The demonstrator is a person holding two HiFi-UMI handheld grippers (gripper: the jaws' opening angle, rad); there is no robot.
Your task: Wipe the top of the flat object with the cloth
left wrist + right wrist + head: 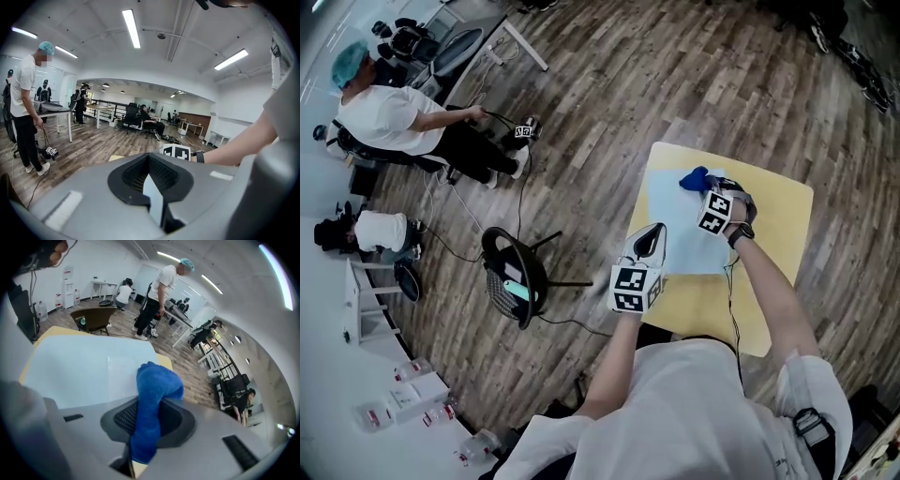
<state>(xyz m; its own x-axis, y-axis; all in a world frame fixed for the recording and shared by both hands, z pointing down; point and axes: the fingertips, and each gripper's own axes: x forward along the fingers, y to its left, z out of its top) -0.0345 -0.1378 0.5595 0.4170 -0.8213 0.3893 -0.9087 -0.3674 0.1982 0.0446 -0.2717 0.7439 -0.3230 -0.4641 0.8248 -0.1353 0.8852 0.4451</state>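
A pale blue flat sheet (680, 230) lies on a yellow table (778, 225). My right gripper (707, 185) is shut on a blue cloth (694, 177) at the sheet's far edge. In the right gripper view the cloth (152, 404) bulges out of the closed jaws, hanging over the sheet (84, 371). My left gripper (653, 238) sits at the sheet's left edge. In the left gripper view its jaws are closed on a thin pale strip of the sheet (153, 199). The right gripper's marker cube (176, 151) shows just beyond.
A black round chair (514, 274) stands on the wood floor left of the table. Further left a person (394, 120) stands by a desk, with cables trailing across the floor. Small bottles (412, 396) stand at the lower left.
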